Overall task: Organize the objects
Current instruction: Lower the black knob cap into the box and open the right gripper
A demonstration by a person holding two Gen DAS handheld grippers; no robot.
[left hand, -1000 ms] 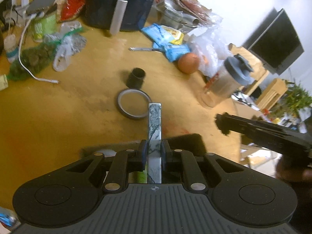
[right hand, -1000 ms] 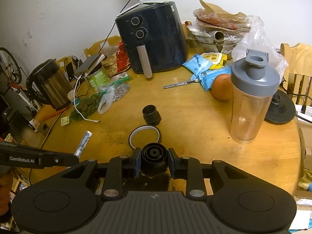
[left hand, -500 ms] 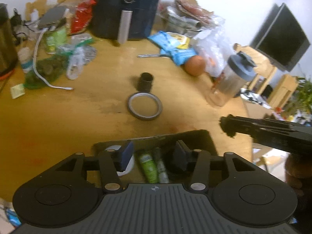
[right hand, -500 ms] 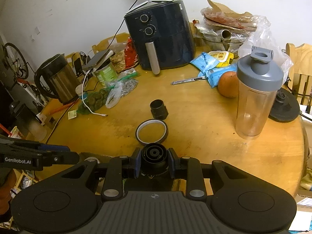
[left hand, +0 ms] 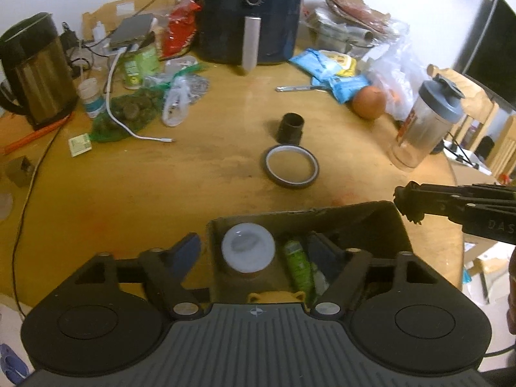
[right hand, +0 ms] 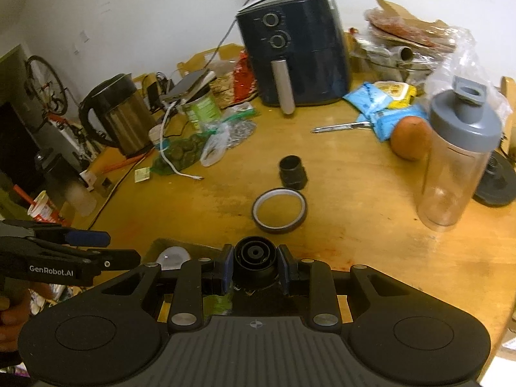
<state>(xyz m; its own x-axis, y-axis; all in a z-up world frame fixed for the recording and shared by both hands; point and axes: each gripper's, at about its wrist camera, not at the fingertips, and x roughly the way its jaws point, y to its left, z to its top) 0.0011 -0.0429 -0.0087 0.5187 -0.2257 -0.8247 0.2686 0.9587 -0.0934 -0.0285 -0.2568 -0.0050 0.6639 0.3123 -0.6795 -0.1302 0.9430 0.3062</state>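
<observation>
My left gripper hangs over a dark open box at the table's near edge. Its jaws are opening and nothing is between them. In the box lie a white-lidded jar and a green tube with a pale strip beside it. My right gripper is shut on a black round ridged part just above the box's near side. A tape ring and a short black pipe fitting lie on the wooden table beyond. In the right wrist view the left gripper shows at the left.
A dark air fryer stands at the back, a kettle at the left, a shaker bottle and an orange at the right. Snack packets, plastic bags, a white cable and a green can crowd the back half.
The left gripper let go of the marbled stick it held; its jaws have spread wide and it tilted to look further over the table. The right gripper keeps its grip on the black part.
</observation>
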